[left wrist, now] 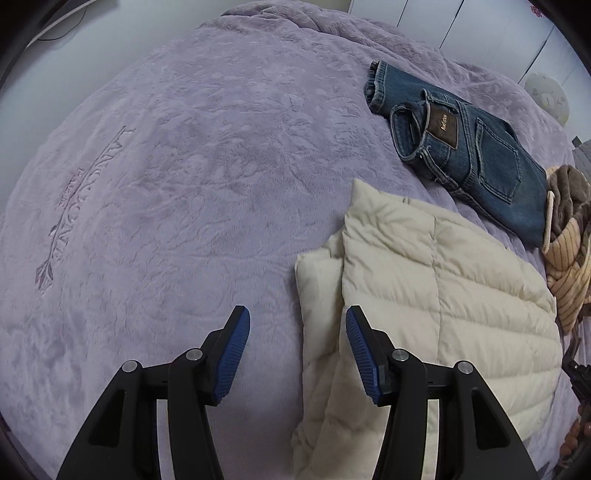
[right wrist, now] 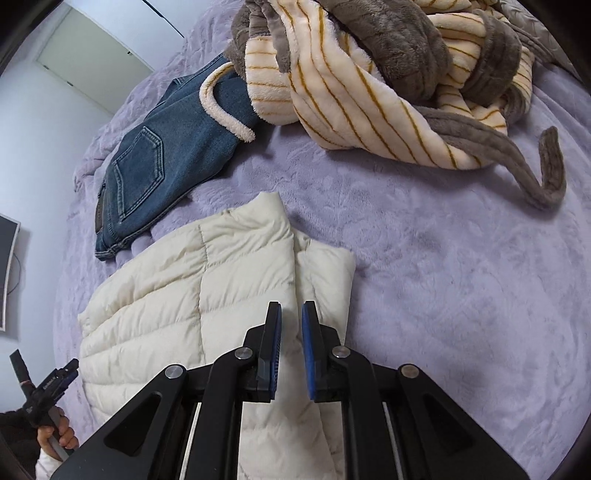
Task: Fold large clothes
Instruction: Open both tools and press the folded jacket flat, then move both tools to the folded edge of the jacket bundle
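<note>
My left gripper (left wrist: 298, 321) hangs half open and empty over the folded cream puffer jacket (left wrist: 443, 280); my right gripper (right wrist: 291, 314) shows a narrow gap, gripping nothing. The jacket lies on the lilac blanket (left wrist: 166, 166), near folded jeans (right wrist: 166, 155) and a crumpled striped robe (right wrist: 351, 92).

We see a bed covered by a plush lavender blanket (left wrist: 166, 192) with an embossed pattern and a stitched emblem (left wrist: 79, 206) near its left side. Behind it stand white wardrobe doors (left wrist: 461, 26), and pale walls. A curved monitor (right wrist: 8, 273) with a trailing cable hangs on the wall.
</note>
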`<state>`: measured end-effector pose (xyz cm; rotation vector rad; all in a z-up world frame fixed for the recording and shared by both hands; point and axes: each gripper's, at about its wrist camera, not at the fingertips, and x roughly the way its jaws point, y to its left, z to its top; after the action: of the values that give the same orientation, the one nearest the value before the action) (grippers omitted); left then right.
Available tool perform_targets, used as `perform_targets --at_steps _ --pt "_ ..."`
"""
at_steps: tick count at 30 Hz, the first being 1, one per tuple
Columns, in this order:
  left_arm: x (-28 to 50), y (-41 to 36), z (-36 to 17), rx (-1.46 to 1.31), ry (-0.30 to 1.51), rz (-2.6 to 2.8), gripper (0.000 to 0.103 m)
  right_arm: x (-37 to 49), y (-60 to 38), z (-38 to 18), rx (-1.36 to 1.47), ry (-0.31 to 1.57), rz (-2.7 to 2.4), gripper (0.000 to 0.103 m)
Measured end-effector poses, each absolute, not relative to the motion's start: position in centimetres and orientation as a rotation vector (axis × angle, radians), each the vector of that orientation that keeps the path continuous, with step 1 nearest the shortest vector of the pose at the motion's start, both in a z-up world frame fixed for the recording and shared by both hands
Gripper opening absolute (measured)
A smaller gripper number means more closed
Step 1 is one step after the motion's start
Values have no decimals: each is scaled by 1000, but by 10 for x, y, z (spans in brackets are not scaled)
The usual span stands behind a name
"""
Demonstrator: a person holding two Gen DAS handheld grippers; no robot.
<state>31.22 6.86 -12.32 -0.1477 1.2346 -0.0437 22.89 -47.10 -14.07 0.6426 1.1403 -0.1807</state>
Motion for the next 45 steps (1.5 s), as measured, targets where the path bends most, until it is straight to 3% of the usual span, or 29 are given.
perform_targets --at_steps 1,3,4,5,21,23,25,29,31,38,45 --pt "305 68 -123 -155 1247 -46 56 222 -469 -139 654 1141 -175 13" --pt "292 69 -123 -177 1274 -52 79 211 -464 -137 676 1142 -167 13" --pt "284 69 -121 -187 1272 -47 96 205 -462 -135 689 1143 -162 13" --pt "275 69 -118 -189 1258 -42 98 199 -460 -134 701 1142 -159 13" --pt "191 61 -117 -162 1338 -76 98 127 -400 -132 728 1215 -83 15" --pt "184 60 -119 -157 1347 -67 98 120 -394 -135 746 1227 -81 28" --pt "179 56 -124 -126 1358 -45 98 112 -389 -138 762 1232 -82 57" --pt "174 51 -142 -115 1421 -47 98 102 -383 -144 813 1231 -68 68" --pt "173 49 -148 -160 1438 -88 98 98 -382 -151 873 1218 -54 83" --pt "179 61 -159 -536 1375 -206 98 96 -388 -180 1106 1173 -12 83" --pt "205 65 -188 -653 1360 -188 98 112 -398 -206 1274 1079 28 83"
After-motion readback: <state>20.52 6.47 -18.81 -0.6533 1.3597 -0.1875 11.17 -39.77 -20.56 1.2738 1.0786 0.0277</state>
